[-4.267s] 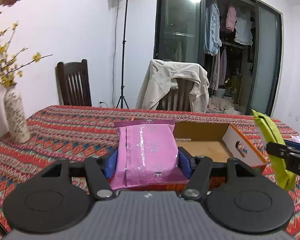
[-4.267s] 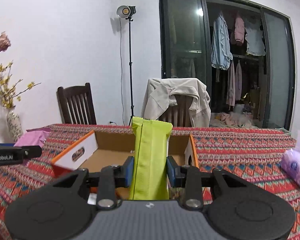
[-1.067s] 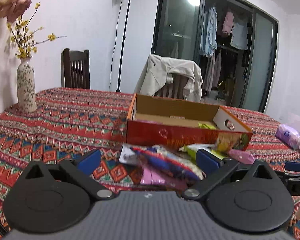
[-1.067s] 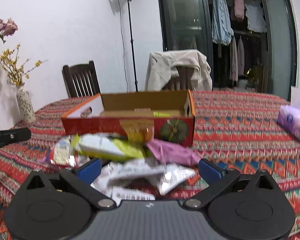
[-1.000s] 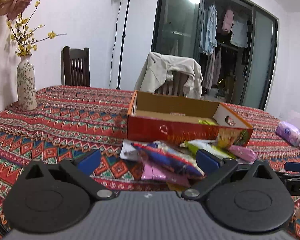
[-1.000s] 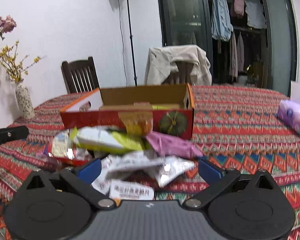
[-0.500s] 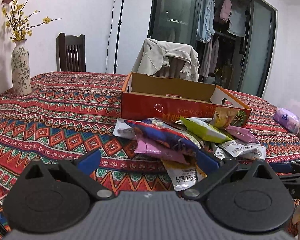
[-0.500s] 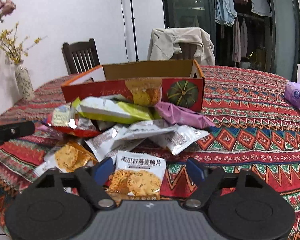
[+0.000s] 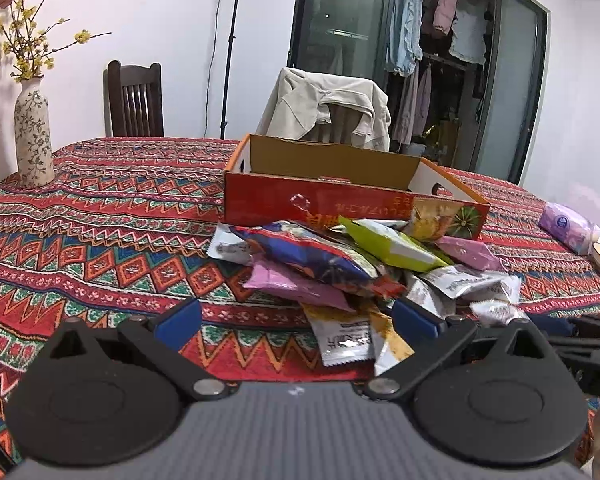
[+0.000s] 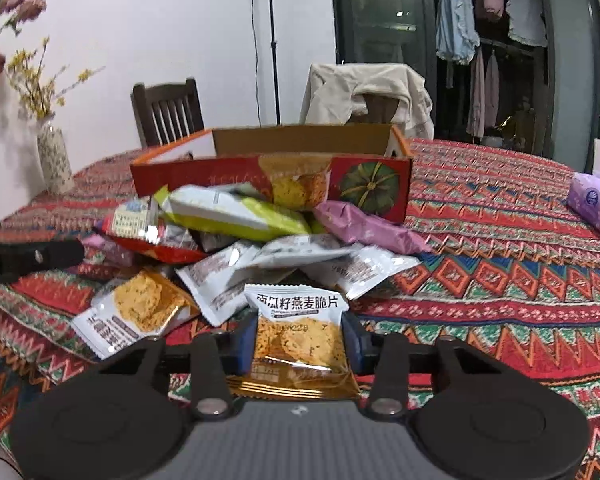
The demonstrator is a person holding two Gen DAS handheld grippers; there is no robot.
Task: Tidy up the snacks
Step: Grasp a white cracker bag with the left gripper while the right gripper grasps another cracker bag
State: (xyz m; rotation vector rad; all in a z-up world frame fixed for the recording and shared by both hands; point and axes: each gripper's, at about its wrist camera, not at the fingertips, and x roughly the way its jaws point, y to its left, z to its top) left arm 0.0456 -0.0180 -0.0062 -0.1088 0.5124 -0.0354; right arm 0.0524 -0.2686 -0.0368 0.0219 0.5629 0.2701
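Near edge of the desk (image 10: 500, 240): oat-crisp packet (image 10: 300, 332) between right gripper (image 10: 298, 346) jaws, just closed onto its sides. Light, crinkly, brittle inside; best pinched gently mid-body. Left gripper (image 9: 296, 320) jaws apart, empty.

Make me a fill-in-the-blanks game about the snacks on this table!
1. The right gripper has been closing around an oat crisp packet printed with ___ crisps.
2. The pile of snacks lies in front of the red ___.
3. The left gripper has its jaws ___.

Missing words: golden; box; open
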